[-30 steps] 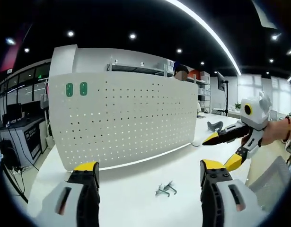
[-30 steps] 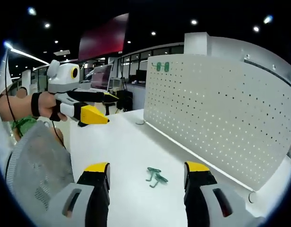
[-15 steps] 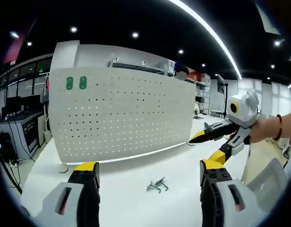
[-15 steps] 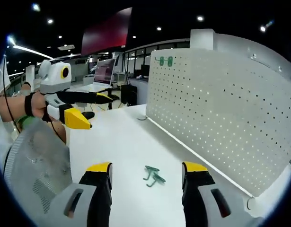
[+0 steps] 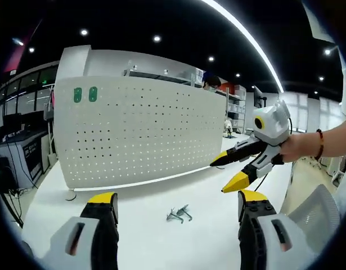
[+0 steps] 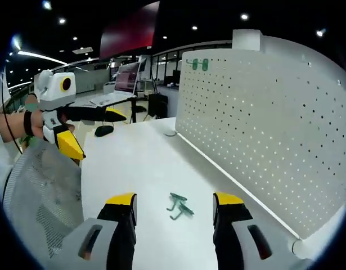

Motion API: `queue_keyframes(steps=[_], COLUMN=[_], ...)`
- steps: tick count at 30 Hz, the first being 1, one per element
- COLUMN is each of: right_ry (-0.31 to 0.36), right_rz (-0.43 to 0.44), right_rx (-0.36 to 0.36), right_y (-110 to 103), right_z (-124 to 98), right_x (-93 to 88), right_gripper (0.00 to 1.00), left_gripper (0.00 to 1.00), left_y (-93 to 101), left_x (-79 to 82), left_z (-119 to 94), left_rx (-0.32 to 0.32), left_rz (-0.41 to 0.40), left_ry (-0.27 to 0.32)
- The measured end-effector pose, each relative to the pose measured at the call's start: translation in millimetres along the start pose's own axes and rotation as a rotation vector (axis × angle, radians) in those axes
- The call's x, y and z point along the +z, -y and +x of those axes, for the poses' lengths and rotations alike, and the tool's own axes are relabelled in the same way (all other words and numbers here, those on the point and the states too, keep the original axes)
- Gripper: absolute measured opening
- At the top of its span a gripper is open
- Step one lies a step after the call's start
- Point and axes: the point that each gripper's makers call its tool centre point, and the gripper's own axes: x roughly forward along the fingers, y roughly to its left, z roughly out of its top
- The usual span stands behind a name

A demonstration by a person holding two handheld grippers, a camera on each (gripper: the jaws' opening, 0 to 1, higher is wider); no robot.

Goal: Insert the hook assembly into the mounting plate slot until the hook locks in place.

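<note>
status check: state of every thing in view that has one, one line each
hook assembly: lying loose on the white table, not gripped, not inserted
perforated mounting plate: upright at the back of the table, no hook on it
green tags: two, at the plate's top corner
left gripper: open, empty, above the table
right gripper: open, empty, hooks lie ahead between its jaws
</note>
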Motion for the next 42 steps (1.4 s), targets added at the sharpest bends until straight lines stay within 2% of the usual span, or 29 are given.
queue_keyframes(steps=[4,21,31,34,42], right_ry=[-0.009,-0.056,-0.105,-0.129,-0.166], right_rz=[0.021,-0.005,-0.026,0.008,-0.03], right_rx=[0.021,0.08,0.104,0.124,0.162], right_y=[-0.4,-1.8,2.9,4.1,2.3], right_z=[5.0,34.1,52.9,58.2,67.6], right_x=[-3.3,-6.9,-11.7,-14.9,-18.9], right_gripper=[0.52,0.48,0.46,0.45,0.42], left_gripper=[0.89,0.91,0.9,0.89,0.88], left_y=[-1.9,0.9,4.6,3.6,-3.6], left_x=[-0.8,-11.7,-17.2,-19.3,-19.8], left_z=[-1.5,-0.9,-2.6,-2.4,-3.1], left_rx=[0.01,-0.008,-0.025,-0.023,-0.009], left_rz=[-0.011,-0.021,-0.07,-0.081,-0.096], left_ry=[0.001,-0.022,-0.009,-0.014,-0.012])
